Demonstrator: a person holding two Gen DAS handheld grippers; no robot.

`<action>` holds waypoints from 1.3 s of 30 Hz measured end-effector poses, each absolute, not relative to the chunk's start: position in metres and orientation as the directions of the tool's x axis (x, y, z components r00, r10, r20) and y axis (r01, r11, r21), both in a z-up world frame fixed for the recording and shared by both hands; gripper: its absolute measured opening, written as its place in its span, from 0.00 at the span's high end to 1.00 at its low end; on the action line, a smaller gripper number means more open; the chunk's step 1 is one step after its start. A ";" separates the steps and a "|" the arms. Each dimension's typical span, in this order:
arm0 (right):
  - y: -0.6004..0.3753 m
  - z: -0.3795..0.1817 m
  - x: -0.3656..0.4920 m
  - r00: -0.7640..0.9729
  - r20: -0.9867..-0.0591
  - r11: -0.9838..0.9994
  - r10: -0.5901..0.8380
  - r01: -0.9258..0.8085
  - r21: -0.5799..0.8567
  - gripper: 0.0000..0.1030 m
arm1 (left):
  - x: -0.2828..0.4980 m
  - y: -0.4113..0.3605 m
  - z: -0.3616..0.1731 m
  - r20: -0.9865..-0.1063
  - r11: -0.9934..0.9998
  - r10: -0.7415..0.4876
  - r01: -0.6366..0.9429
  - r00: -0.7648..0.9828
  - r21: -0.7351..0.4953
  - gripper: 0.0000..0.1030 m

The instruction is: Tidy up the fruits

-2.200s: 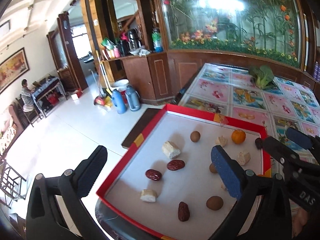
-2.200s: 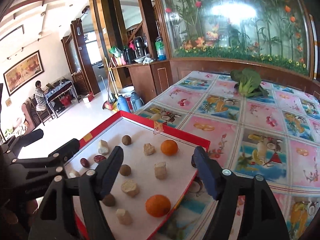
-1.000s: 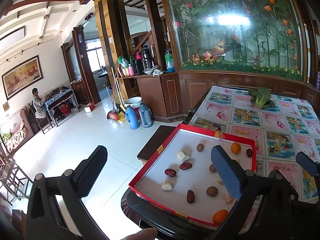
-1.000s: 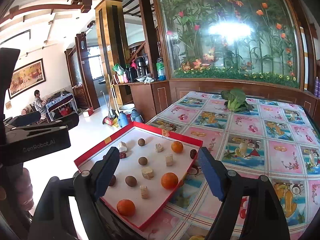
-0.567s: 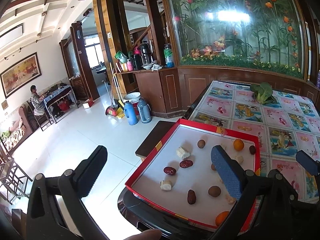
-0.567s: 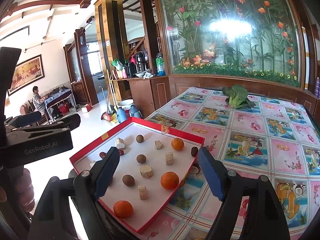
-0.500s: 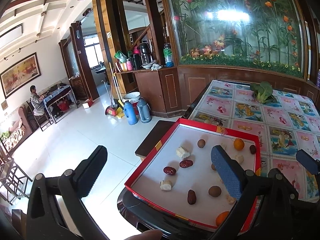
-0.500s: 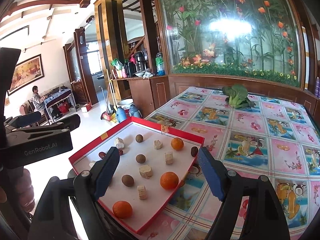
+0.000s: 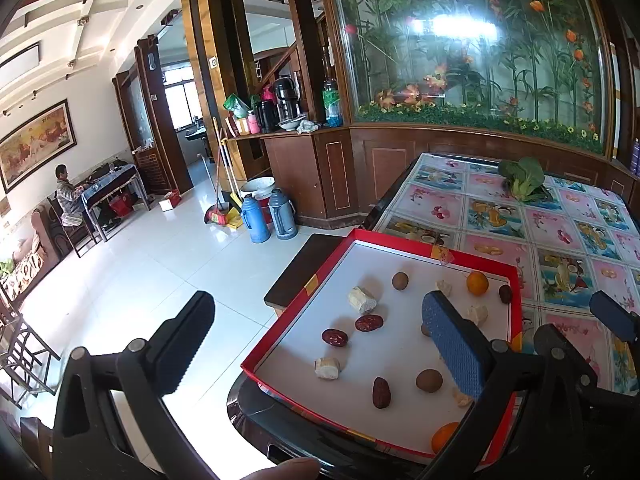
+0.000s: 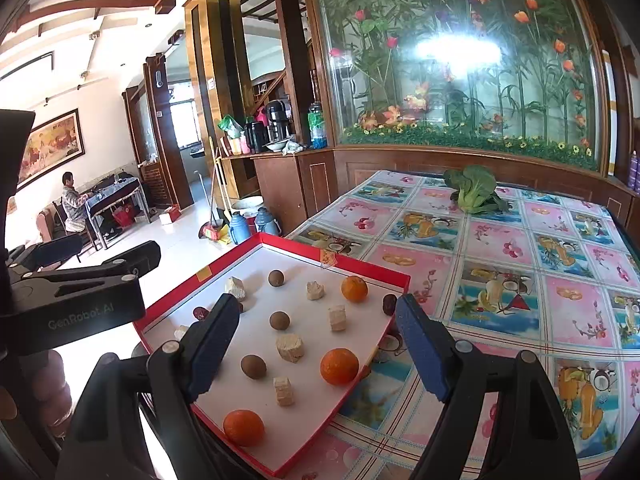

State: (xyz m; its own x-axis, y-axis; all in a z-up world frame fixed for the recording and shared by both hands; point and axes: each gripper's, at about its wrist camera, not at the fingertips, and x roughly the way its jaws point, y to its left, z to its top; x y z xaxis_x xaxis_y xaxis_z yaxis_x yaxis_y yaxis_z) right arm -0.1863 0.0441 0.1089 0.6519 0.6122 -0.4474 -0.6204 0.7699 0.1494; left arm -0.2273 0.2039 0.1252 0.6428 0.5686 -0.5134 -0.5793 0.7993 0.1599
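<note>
A worktop (image 10: 500, 280) covered by a fruit-patterned cloth runs back to a wood-panelled wall under a large glass panel of painted flowers and bamboo (image 10: 460, 52). A leafy green vegetable (image 10: 474, 196) lies near the far edge. At the near left corner sits a shallow red-rimmed tray (image 10: 362, 364) with a white floor, overhanging a dark lower table (image 9: 300, 268). Beyond it the white tiled floor (image 9: 132, 272) stretches to two blue thermos flasks (image 9: 270, 218), a broom and a seated person (image 9: 66, 196) at a small desk.

Scattered apart on the tray floor are three oranges (image 10: 339, 366), round brown longans (image 10: 253, 366), dark red dates (image 9: 334, 337) and pale cut chunks (image 10: 290, 347). One more date (image 10: 388, 305) lies against the tray's right rim.

The left gripper (image 9: 316, 356) is held above the tray's left edge, its fingers (image 9: 452, 344) wide apart with nothing between them. The right gripper (image 10: 316, 346) hovers over the tray's near right part, its blue-padded fingers (image 10: 420, 344) likewise spread wide and empty; one orange and several chunks show in the gap below. A fingertip (image 9: 280, 470) shows at the bottom edge of the left view.
</note>
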 end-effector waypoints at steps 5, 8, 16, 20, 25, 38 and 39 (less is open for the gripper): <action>0.049 0.108 -0.183 0.647 -0.458 0.770 0.610 -0.620 0.148 0.22 | -0.229 0.208 0.124 -0.511 0.799 0.566 -0.583 0.647 0.147 0.00; 0.052 0.107 -0.183 0.644 -0.464 0.770 0.608 -0.621 0.146 0.22 | -0.229 0.208 0.125 -0.510 0.800 0.566 -0.582 0.648 0.149 0.00; 0.058 0.108 -0.184 0.644 -0.469 0.771 0.604 -0.620 0.141 0.22 | -0.229 0.212 0.125 -0.514 0.806 0.555 -0.577 0.654 0.135 0.00; 0.060 0.108 -0.185 0.649 -0.467 0.776 0.601 -0.615 0.143 0.22 | -0.230 0.216 0.125 -0.517 0.805 0.553 -0.578 0.653 0.131 0.00; 0.063 0.108 -0.185 0.650 -0.471 0.778 0.597 -0.611 0.144 0.22 | -0.232 0.221 0.123 -0.520 0.805 0.552 -0.580 0.652 0.125 0.00; 0.072 0.109 -0.187 0.652 -0.472 0.780 0.594 -0.609 0.141 0.22 | -0.242 0.230 0.122 -0.486 0.791 0.570 -0.601 0.662 0.109 0.00; 0.072 0.109 -0.187 0.652 -0.471 0.780 0.594 -0.610 0.139 0.22 | -0.241 0.231 0.122 -0.486 0.790 0.572 -0.603 0.660 0.110 0.00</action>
State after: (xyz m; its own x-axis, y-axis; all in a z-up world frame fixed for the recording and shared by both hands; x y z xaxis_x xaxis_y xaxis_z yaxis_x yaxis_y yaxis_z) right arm -0.1872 0.0722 0.1088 0.6524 0.5941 -0.4705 -0.6098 0.7802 0.1394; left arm -0.2413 0.2306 0.1215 0.6603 0.5723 -0.4862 -0.6034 0.7898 0.1101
